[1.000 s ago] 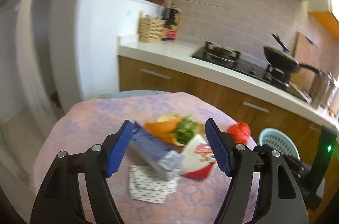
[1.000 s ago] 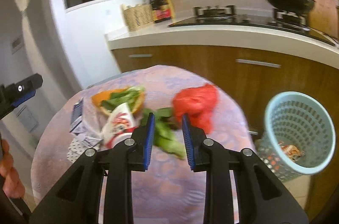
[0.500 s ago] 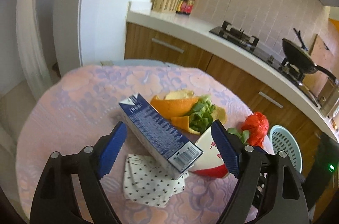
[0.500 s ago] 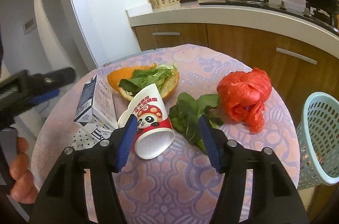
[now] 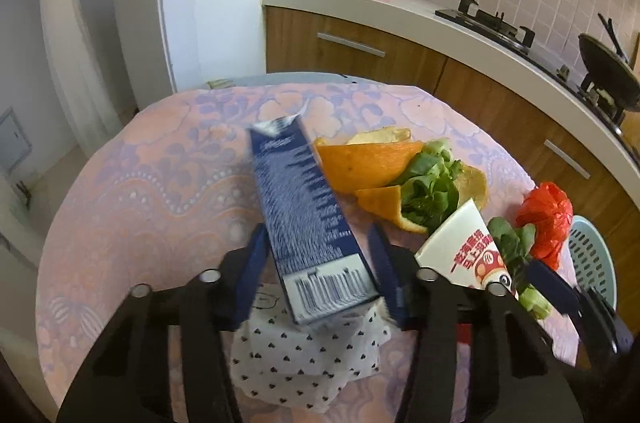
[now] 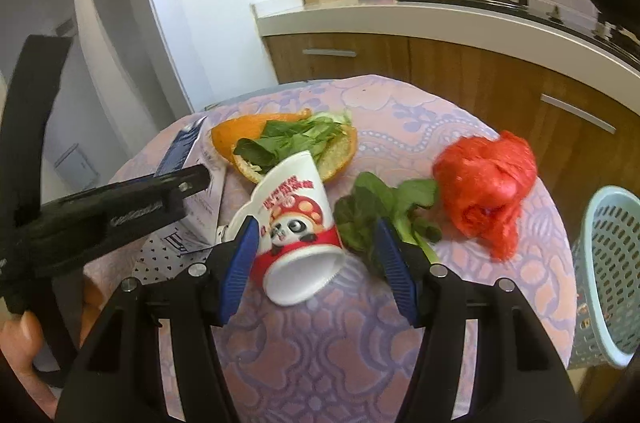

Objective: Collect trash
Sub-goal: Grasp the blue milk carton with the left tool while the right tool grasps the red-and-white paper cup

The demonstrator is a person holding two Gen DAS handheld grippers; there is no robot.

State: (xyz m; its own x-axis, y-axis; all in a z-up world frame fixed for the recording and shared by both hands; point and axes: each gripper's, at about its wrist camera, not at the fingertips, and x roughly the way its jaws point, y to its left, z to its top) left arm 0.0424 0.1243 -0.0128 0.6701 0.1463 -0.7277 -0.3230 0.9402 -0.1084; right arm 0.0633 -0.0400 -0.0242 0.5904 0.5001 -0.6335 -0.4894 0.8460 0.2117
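left gripper [image 5: 320, 263] brackets the blue carton [image 5: 308, 219] on the table [image 5: 160, 183] — grip unclear; right gripper [image 6: 316, 251] gapes around the cup [image 6: 296, 223] — only its view shows the bin's [image 6: 612, 287] inside.

I see navy carton [image 5: 306, 207] with white print and barcode; white napkin [image 5: 304, 363] dotted with black hearts; orange peel [image 5: 368, 163]; green leaves [image 6: 384, 211]; white cup [image 6: 296, 219], red band, panda print; red bag [image 6: 486, 183]; pink-lilac floral tablecloth [image 5: 160, 191]; pale teal basket [image 6: 608, 271]; blue finger pads [image 6: 240, 259].
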